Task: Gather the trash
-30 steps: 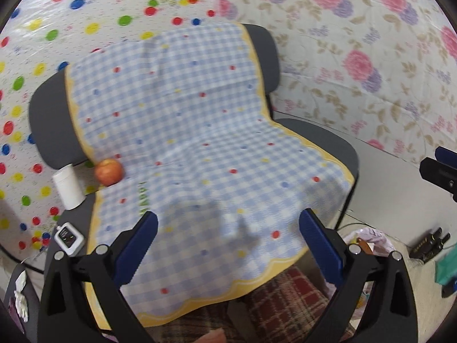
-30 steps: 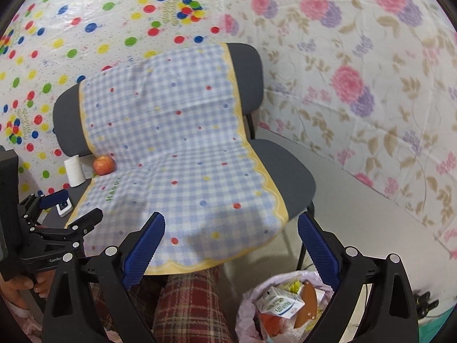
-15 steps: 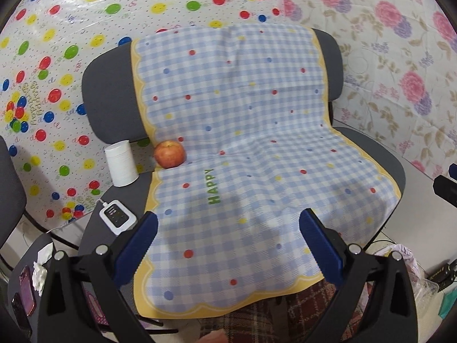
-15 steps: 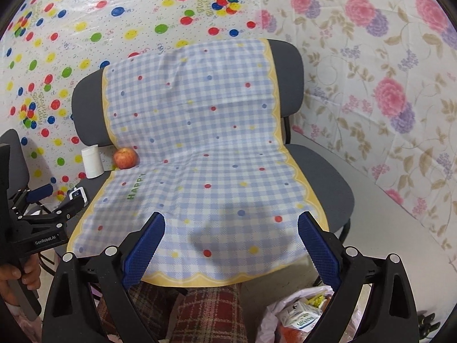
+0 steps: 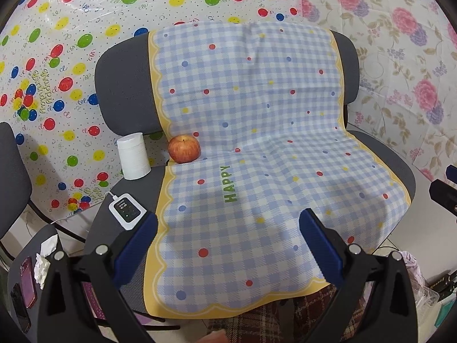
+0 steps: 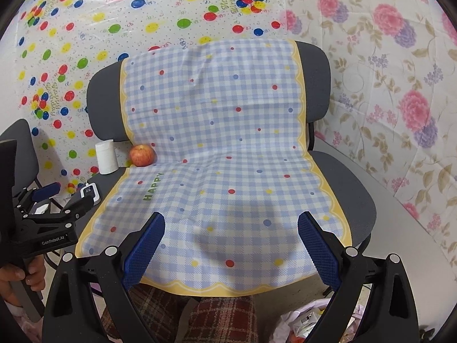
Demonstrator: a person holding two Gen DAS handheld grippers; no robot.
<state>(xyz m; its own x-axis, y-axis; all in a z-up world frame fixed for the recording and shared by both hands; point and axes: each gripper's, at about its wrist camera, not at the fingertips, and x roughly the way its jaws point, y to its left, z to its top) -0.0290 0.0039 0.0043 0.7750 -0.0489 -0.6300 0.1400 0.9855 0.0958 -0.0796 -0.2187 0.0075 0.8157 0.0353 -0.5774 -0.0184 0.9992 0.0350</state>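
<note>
A grey chair [image 5: 122,85] [image 6: 351,194] is draped with a blue checked cloth [image 5: 257,148] [image 6: 222,154]. A red apple [image 5: 183,148] [image 6: 142,155] and a white paper roll [image 5: 133,155] [image 6: 106,156] stand at the seat's back left. Crumpled white tissues [image 5: 44,260] lie on a dark surface at the lower left. A pink trash bag [image 6: 302,323] with a carton in it sits on the floor at the lower right. My left gripper [image 5: 228,245] is open and empty over the seat's front; it also shows in the right wrist view [image 6: 61,198]. My right gripper [image 6: 231,248] is open and empty.
A white device with a display and cable [image 5: 125,210] [image 6: 90,192] lies on the seat's left side. Phones [image 5: 25,283] lie by the tissues. A second grey chair [image 5: 11,171] stands at the left. Patterned sheets cover the walls. A plaid rug [image 6: 217,317] lies below.
Both cameras have swung left and pulled back. The chair is more centred, the apple, roll and device have shifted right in view, and the trash bag has slid toward the bottom edge.
</note>
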